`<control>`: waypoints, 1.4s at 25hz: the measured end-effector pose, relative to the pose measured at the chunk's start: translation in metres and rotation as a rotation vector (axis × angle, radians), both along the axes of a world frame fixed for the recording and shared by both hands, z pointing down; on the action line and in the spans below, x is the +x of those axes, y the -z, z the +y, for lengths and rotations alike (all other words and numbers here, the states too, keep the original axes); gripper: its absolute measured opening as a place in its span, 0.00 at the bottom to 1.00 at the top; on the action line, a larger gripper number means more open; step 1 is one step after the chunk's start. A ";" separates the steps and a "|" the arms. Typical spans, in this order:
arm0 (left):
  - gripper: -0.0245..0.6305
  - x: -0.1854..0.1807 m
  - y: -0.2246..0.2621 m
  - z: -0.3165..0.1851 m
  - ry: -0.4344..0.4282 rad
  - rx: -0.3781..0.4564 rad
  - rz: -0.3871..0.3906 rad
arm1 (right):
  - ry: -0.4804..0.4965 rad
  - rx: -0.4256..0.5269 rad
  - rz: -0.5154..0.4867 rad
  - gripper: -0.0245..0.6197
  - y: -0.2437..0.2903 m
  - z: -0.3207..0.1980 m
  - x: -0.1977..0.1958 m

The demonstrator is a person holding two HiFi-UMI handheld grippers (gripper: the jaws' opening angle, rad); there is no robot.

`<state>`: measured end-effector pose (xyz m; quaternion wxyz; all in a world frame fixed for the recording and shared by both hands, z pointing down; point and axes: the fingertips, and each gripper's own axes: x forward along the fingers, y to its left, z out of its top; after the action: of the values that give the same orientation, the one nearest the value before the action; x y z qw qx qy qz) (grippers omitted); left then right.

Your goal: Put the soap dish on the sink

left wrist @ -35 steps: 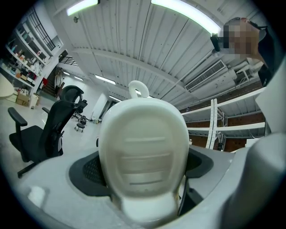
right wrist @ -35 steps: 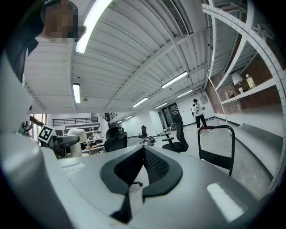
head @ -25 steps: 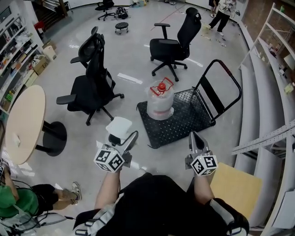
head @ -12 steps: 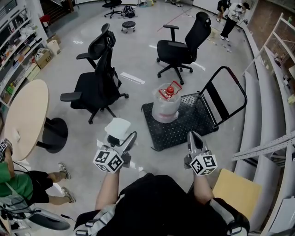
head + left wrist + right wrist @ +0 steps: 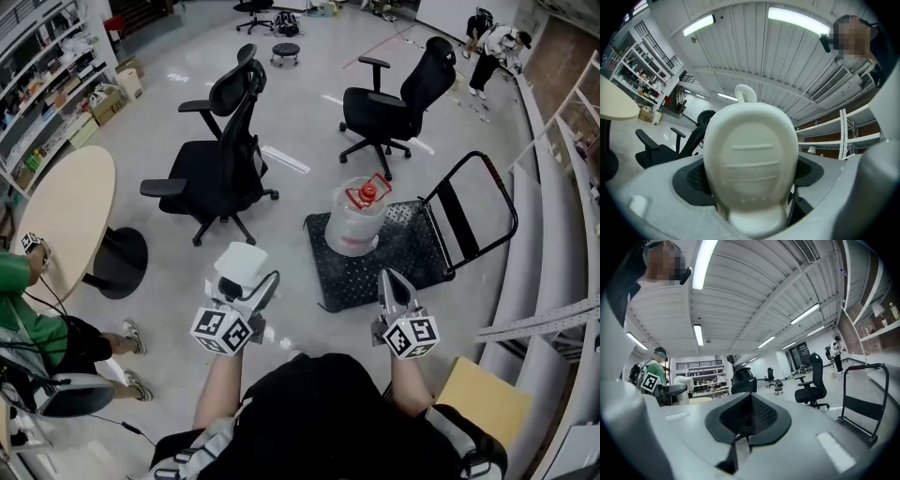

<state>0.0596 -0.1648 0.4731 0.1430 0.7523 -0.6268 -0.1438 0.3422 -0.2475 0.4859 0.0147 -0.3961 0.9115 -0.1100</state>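
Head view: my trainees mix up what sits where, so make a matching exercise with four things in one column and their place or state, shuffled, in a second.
1 white plastic soap dish
2 clear water jug with red cap
3 round beige table
4 right gripper

A on the black platform cart
B at the picture's left side
C shut, nothing held
D held in the left gripper

Pairs: 1-D, 2-A, 3-B, 4-C

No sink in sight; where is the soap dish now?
The soap dish is held in the left gripper, low left-centre in the head view, below the nearer black chair.
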 end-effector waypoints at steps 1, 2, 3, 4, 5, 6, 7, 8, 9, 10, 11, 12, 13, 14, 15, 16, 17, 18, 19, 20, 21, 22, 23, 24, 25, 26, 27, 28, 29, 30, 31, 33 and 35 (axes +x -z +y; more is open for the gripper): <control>0.76 -0.004 0.000 0.002 0.013 0.000 -0.001 | 0.011 -0.004 0.001 0.05 -0.002 -0.001 -0.003; 0.76 -0.008 0.000 0.004 0.029 0.000 0.000 | 0.022 -0.008 0.003 0.05 -0.004 -0.003 -0.006; 0.76 -0.012 -0.001 0.006 0.046 -0.001 0.001 | 0.033 -0.011 0.004 0.05 -0.005 -0.005 -0.009; 0.76 -0.016 -0.001 0.009 0.064 -0.002 0.001 | 0.044 -0.014 0.004 0.05 -0.007 -0.006 -0.012; 0.76 -0.020 -0.001 0.012 0.082 -0.004 -0.001 | 0.056 -0.016 0.004 0.05 -0.008 -0.008 -0.015; 0.76 -0.024 -0.002 0.015 0.100 -0.007 -0.001 | 0.068 -0.016 0.003 0.05 -0.008 -0.011 -0.019; 0.76 -0.028 -0.003 0.016 0.118 -0.010 -0.001 | 0.081 -0.016 0.003 0.05 -0.008 -0.014 -0.023; 0.76 -0.032 -0.003 0.018 0.137 -0.012 0.000 | 0.097 -0.016 0.003 0.05 -0.008 -0.018 -0.027; 0.76 -0.035 -0.002 0.019 0.157 -0.014 0.001 | 0.115 -0.018 0.005 0.05 -0.008 -0.022 -0.032; 0.76 -0.038 -0.001 0.021 0.177 -0.016 0.001 | 0.134 -0.019 0.006 0.05 -0.008 -0.028 -0.037; 0.76 -0.040 0.000 0.022 0.193 -0.017 -0.002 | 0.155 -0.018 0.006 0.05 -0.007 -0.033 -0.043; 0.76 -0.043 0.002 0.024 0.208 -0.018 -0.009 | 0.175 -0.016 0.003 0.05 -0.006 -0.037 -0.050; 0.76 -0.047 0.003 0.024 0.223 -0.020 -0.018 | 0.195 -0.012 -0.001 0.05 -0.004 -0.042 -0.058; 0.76 -0.050 0.005 0.025 0.238 -0.020 -0.027 | 0.214 -0.008 -0.006 0.05 -0.002 -0.046 -0.065; 0.76 -0.054 0.007 0.026 0.256 -0.019 -0.032 | 0.233 -0.005 -0.011 0.05 -0.001 -0.050 -0.072; 0.76 -0.056 0.009 0.027 0.274 -0.016 -0.035 | 0.252 -0.002 -0.015 0.05 0.001 -0.053 -0.078; 0.76 -0.059 0.010 0.029 0.292 -0.015 -0.037 | 0.272 0.000 -0.018 0.05 0.002 -0.056 -0.084; 0.76 -0.060 0.011 0.031 0.309 -0.014 -0.040 | 0.292 0.001 -0.021 0.05 0.002 -0.058 -0.090; 0.76 -0.062 0.011 0.032 0.325 -0.015 -0.043 | 0.312 0.003 -0.022 0.05 0.002 -0.061 -0.096; 0.76 -0.063 0.011 0.034 0.339 -0.018 -0.046 | 0.330 0.003 -0.022 0.05 0.001 -0.063 -0.101; 0.76 -0.065 0.011 0.036 0.354 -0.020 -0.050 | 0.348 0.003 -0.021 0.05 0.000 -0.065 -0.106; 0.76 -0.067 0.010 0.039 0.370 -0.023 -0.053 | 0.365 0.002 -0.021 0.05 -0.002 -0.066 -0.112; 0.76 -0.070 0.010 0.041 0.387 -0.025 -0.057 | 0.383 0.000 -0.022 0.05 -0.003 -0.067 -0.118; 0.76 -0.074 0.010 0.045 0.404 -0.028 -0.059 | 0.401 -0.003 -0.024 0.05 -0.004 -0.068 -0.125; 0.76 -0.077 0.010 0.048 0.422 -0.031 -0.061 | 0.419 -0.006 -0.026 0.05 -0.006 -0.068 -0.132; 0.76 -0.079 0.009 0.051 0.439 -0.034 -0.062 | 0.437 -0.008 -0.030 0.05 -0.006 -0.068 -0.138; 0.76 -0.081 0.009 0.055 0.457 -0.036 -0.063 | 0.456 -0.009 -0.032 0.05 -0.007 -0.068 -0.144; 0.76 -0.083 0.009 0.058 0.475 -0.037 -0.063 | 0.475 -0.010 -0.035 0.05 -0.008 -0.068 -0.149; 0.76 -0.084 0.009 0.061 0.493 -0.039 -0.064 | 0.493 -0.011 -0.036 0.05 -0.008 -0.068 -0.155; 0.76 -0.085 0.009 0.064 0.510 -0.040 -0.064 | 0.512 -0.011 -0.038 0.05 -0.009 -0.067 -0.160; 0.76 -0.086 0.009 0.067 0.526 -0.041 -0.065 | 0.529 -0.012 -0.039 0.05 -0.009 -0.067 -0.166; 0.76 -0.089 0.009 0.073 0.555 -0.041 -0.066 | 0.561 -0.012 -0.038 0.05 -0.010 -0.067 -0.176; 0.76 -0.091 0.009 0.078 0.582 -0.037 -0.064 | 0.590 -0.009 -0.035 0.05 -0.010 -0.069 -0.186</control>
<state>-0.0318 -0.0864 0.4642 0.0898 0.5423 -0.8229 -0.1435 0.1557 -0.3164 0.4957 -0.0040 -0.1124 0.9864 -0.1201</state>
